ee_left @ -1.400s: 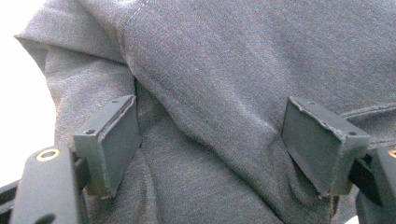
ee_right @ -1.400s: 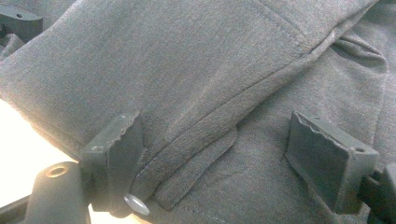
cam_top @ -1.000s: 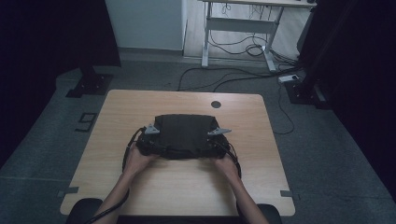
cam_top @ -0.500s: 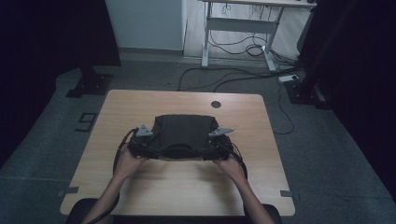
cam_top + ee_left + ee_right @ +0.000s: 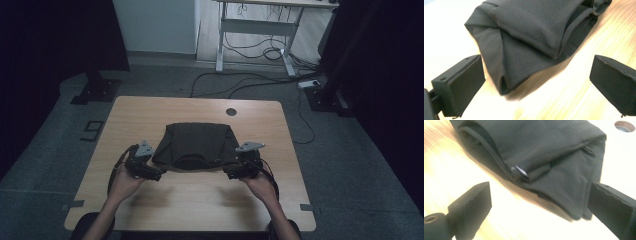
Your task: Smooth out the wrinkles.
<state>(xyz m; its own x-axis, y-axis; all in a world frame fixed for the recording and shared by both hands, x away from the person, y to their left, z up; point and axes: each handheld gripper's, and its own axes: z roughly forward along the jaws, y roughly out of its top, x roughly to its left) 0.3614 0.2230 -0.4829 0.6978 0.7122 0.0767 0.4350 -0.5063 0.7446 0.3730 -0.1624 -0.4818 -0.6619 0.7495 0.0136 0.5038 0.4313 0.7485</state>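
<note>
A folded black garment (image 5: 196, 145) lies flat in the middle of the wooden table (image 5: 150, 110). My left gripper (image 5: 152, 172) hovers just off the garment's near left corner (image 5: 506, 82), jaws wide apart and nothing between them; they have just been opening. My right gripper (image 5: 231, 172) stands off the near right corner (image 5: 574, 212), jaws likewise spread and bare, also just opening. A dark button (image 5: 519, 172) sits on the folded waistband in the right gripper view.
A round cable hole (image 5: 231, 111) is set in the table behind the garment. Bare wood stretches along the near edge and both sides. Beyond the table stand a white desk frame (image 5: 255, 25), floor cables (image 5: 240, 82) and dark stands.
Both hands have drawn back toward the near edge and outward, away from the garment's corners. The jaws of both grippers have spread and let the cloth go; the garment lies still.
</note>
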